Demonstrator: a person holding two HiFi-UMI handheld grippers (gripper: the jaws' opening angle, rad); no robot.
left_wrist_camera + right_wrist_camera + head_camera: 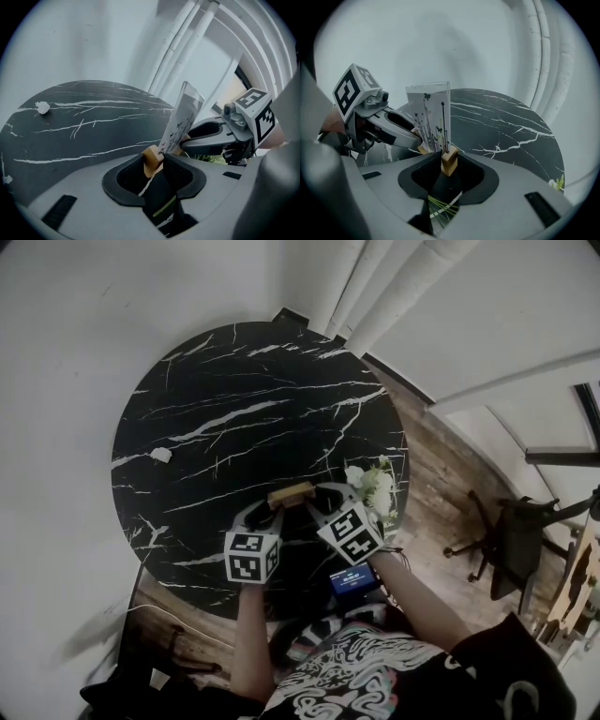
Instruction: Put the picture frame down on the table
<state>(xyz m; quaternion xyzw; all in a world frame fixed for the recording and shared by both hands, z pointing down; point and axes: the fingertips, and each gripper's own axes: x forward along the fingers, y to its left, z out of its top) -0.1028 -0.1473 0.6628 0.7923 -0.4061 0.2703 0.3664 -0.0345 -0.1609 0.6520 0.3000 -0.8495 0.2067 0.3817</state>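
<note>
The picture frame is a clear pane (183, 117) printed with thin plant stems, standing upright in a light wooden base (291, 493). It is held over the near part of the round black marble table (234, 399). My left gripper (274, 503) is shut on the left end of the wooden base (151, 159). My right gripper (315, 496) is shut on its right end (449, 161). The pane (429, 117) rises between the two grippers. I cannot tell whether the base touches the tabletop.
A small white crumpled scrap (160, 455) lies at the table's left. White flowers (375, 486) sit at its right edge beside my right gripper. White pipes (394, 287) run up the wall behind. An office chair (511, 540) stands on the wooden floor to the right.
</note>
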